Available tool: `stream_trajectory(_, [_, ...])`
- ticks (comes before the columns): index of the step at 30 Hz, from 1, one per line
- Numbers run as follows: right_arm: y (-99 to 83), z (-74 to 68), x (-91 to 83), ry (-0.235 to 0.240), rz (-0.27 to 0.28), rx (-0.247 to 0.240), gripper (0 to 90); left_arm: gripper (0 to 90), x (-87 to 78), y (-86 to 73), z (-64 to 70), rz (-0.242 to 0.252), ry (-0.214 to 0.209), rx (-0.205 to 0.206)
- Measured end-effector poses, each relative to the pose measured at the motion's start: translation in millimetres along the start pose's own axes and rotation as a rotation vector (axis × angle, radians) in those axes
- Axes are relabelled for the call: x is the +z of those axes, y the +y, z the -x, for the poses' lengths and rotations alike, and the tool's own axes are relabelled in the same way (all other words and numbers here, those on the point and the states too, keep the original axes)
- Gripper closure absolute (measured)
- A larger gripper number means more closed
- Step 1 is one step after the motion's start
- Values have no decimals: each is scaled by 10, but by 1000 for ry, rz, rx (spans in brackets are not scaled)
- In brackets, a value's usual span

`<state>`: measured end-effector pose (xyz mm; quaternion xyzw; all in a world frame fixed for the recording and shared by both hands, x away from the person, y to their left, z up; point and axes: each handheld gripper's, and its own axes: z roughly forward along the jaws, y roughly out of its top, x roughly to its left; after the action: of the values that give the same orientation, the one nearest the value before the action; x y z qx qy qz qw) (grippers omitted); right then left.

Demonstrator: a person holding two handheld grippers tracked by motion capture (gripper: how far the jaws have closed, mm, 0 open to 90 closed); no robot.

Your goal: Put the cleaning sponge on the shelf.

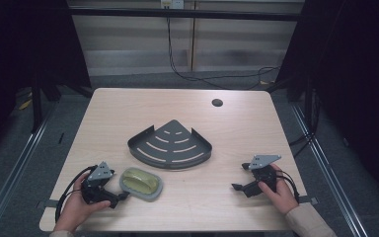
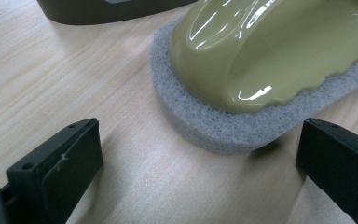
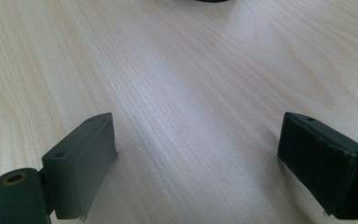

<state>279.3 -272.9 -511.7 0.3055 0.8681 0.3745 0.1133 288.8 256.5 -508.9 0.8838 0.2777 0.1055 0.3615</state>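
The left gripper (image 1: 116, 198) sits at the near left of the table (image 1: 128, 106), its 2 jaws wide apart just short of the scrubbing sponge (image 1: 141, 183), apparently not touching it. The right gripper (image 1: 240, 187) rests near right, jaws wide, holding nothing. A dark corner rack (image 1: 170, 145) lies just beyond the sponge.

Scrubbing sponge (image 1: 141, 183): glossy olive-yellow handle, grey pad; beside it, dark grey slotted corner shelf (image 1: 170, 144); pale wood-grain table (image 1: 128, 108)
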Motion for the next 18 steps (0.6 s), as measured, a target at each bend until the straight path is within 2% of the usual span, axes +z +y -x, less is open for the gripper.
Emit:
stream_trajectory(4, [0, 0, 0, 0, 0, 0, 108, 0, 1, 23, 18, -23, 2, -15])
stream_trajectory(7, [0, 0, 0, 1, 0, 0, 107, 9, -16, 91, 51, -89, 3, -13])
stream_trajectory(9, [0, 1, 0, 1, 0, 0, 107, 23, -27, 111, 69, -105, 0, -22])
stream_trajectory(10, [0, 1, 0, 1, 0, 0, 107, 55, -38, 128, 75, -119, -3, -18])
stream_trajectory(11, [0, 0, 0, 1, 0, 0, 107, 123, -59, 155, 82, -139, -14, 0])
stream_trajectory(12, [0, 0, 0, 1, 0, 0, 107, 139, -59, 155, 82, -139, -14, 0])
stream_trajectory(14, [0, 0, 0, 1, 0, 0, 107, 149, -75, 186, 75, -176, -16, 1])
stream_trajectory(15, [0, 0, 0, 1, 0, 0, 107, 151, -75, 186, 75, -176, -16, 1])
stream_trajectory(18, [0, 0, 0, 1, 0, 0, 107, 155, -120, 231, 64, -250, -11, 36])
